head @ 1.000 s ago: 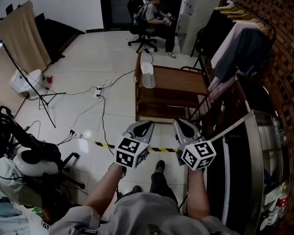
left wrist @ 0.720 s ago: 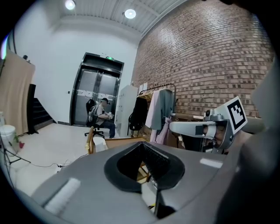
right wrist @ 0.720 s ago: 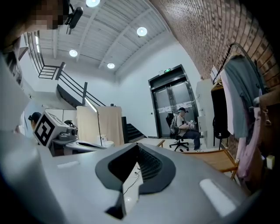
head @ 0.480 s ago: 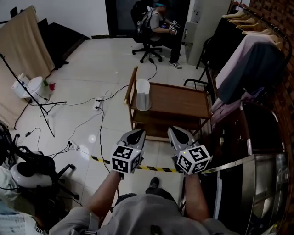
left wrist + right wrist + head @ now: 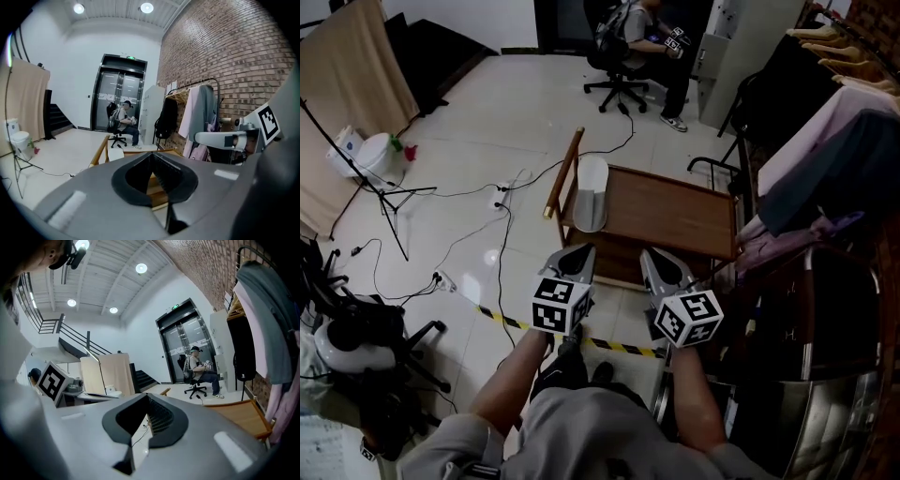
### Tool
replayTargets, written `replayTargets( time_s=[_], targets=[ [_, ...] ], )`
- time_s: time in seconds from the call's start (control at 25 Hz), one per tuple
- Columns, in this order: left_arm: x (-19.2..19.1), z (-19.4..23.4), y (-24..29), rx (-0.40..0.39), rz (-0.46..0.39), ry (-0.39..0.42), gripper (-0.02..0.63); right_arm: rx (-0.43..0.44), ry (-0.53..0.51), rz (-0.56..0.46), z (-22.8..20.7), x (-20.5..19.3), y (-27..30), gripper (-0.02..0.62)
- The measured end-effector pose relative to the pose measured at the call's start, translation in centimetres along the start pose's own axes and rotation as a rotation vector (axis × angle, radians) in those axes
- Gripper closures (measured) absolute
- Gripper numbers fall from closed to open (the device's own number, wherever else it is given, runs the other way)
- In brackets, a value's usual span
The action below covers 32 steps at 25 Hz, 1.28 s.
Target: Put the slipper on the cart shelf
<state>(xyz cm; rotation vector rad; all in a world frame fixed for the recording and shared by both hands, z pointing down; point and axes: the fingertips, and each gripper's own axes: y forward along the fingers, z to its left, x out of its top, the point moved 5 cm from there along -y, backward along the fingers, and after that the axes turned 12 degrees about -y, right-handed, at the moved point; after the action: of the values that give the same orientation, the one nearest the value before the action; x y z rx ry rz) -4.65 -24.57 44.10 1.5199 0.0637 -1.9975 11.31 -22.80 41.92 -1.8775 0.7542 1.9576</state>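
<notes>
**Slipper on the cart top, both grippers empty**

The tiled floor (image 5: 487, 122) fills most of the head view. It is strewn with cables (image 5: 502, 220) and crossed by a strip of black-and-yellow tape (image 5: 609, 342) on the near side of the cart. Along the right runs a clothes rack (image 5: 844, 131) hung with garments, which reach close to the cart's right end. A seated person (image 5: 639, 23) is well behind, apart from the work.

The wooden cart (image 5: 675, 216) stands directly ahead with 2 levels showing: a top surface and a lower shelf (image 5: 617, 261) glimpsed under its near edge. Its handle (image 5: 564, 173) rises at the left end.

The left gripper (image 5: 579, 251) and right gripper (image 5: 653, 255) are held side by side and level. Both point at the cart's near edge and neither touches it. Each pair of jaws is closed tip to tip with nothing between them, and only cart and floor show through the notch behind the pads. This looks like a resting carry posture rather than a reach.

The pale slipper (image 5: 591, 192) lies on the cart's top at the left end, just beside the handle, with its length running away from the person. I cannot tell whether the top counts as the shelf meant. If it does, the task looks finished. If the lower shelf is intended, the left gripper is the nearer of the 2 and would have to open before taking the slipper.
</notes>
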Motion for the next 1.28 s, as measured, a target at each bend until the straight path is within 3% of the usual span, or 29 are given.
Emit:
replayTargets(
  time_s=[0.32, 0.64, 0.8, 1.08, 1.28],
  targets=[
    [0.9, 4.2, 8.9, 0.035, 0.029, 0.017, 0.598, -0.010, -0.003, 0.095, -4.8, -2.0, 7.0, 0.595],
    [-1.1, 10.6, 18.8, 0.116, 0.127, -0.038, 0.598, -0.024, 0.019, 0.132, -8.0, -3.5, 13.5, 0.595],
    [-3.7, 14.1, 23.3, 0.165, 0.208, -0.093, 0.549, -0.034, 0.030, 0.166, -8.9, -4.2, 15.4, 0.595],
    [-6.2, 17.7, 28.8, 0.236, 0.271, -0.067, 0.392, -0.083, 0.055, 0.199, -10.9, -4.9, 16.2, 0.595],
    [-7.6, 19.4, 31.3, 0.283, 0.349, -0.038, 0.388, -0.125, 0.071, 0.220, -12.1, -5.5, 16.3, 0.595]
  ],
)
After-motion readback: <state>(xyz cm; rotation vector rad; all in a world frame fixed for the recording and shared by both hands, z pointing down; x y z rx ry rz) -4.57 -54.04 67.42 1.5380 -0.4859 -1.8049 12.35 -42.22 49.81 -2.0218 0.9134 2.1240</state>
